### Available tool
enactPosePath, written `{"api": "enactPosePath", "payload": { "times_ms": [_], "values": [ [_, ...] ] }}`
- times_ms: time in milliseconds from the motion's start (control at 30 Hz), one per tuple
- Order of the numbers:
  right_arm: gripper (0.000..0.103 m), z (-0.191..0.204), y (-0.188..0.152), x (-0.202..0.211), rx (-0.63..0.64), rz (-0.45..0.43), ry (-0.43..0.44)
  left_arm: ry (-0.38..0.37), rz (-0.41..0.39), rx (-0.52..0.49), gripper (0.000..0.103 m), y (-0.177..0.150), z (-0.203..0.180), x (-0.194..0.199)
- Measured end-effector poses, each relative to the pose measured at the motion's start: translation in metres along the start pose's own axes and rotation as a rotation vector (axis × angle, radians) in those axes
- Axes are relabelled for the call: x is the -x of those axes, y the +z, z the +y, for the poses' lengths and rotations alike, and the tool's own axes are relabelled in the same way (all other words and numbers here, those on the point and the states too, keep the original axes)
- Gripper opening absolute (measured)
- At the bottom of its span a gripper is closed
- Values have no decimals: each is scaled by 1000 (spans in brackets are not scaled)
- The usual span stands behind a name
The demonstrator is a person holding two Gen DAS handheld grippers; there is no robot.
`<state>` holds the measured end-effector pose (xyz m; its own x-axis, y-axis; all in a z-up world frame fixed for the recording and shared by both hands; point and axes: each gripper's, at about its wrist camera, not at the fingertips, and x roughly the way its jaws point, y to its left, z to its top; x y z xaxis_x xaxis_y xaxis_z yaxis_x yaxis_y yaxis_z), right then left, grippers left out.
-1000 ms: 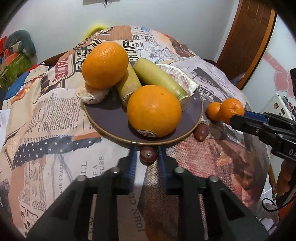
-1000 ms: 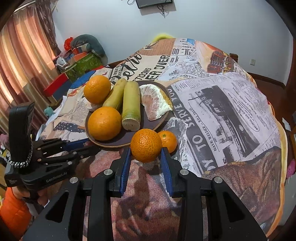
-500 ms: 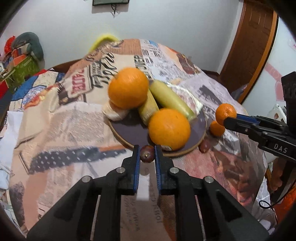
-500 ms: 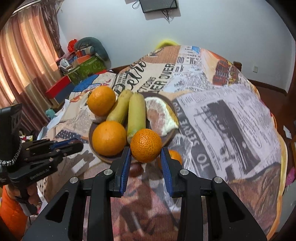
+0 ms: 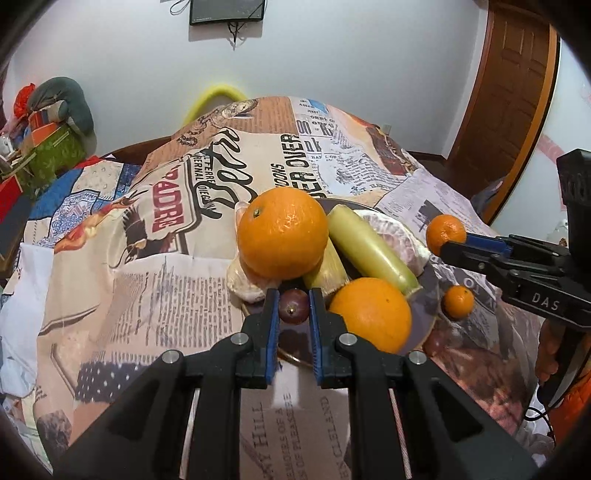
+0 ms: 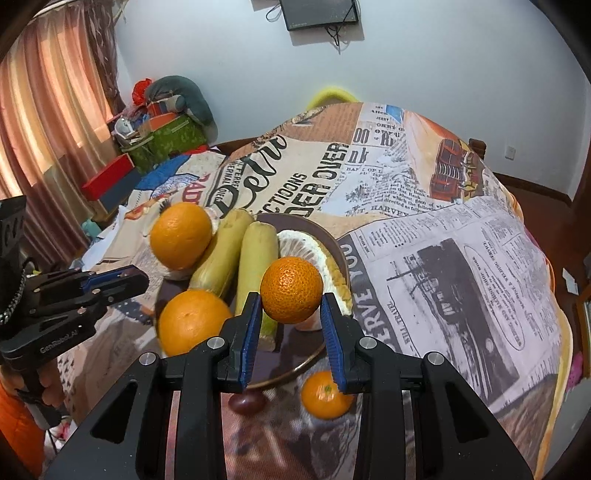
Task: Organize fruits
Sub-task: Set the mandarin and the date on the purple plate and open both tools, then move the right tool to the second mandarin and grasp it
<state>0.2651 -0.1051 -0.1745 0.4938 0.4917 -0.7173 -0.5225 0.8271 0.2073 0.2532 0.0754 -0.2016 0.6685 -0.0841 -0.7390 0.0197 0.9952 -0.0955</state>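
Raised mandarin, dark grape; oranges on plate.

I see a pale wall across the top of the frame, with a dark screen mounted high and cables hanging below it. Pinkish curtains glow with daylight at upper left. A brown wooden door stands at upper right. Boxes and bags sit piled at left.
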Motion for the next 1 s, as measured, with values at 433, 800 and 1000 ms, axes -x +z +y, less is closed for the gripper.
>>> {"api": "enactPosePath", "payload": {
  "times_ms": [433,800,1000],
  "values": [
    [32,1,1,-19,38,45,-10,9,56,0,38,1,-2,-21],
    [42,-3,-6,9,54,19,-56,35,-9,-9,47,4,-7,9],
    [48,-13,-21,19,47,43,-84,29,-13,-12,50,-2,-12,20]
  ]
}}
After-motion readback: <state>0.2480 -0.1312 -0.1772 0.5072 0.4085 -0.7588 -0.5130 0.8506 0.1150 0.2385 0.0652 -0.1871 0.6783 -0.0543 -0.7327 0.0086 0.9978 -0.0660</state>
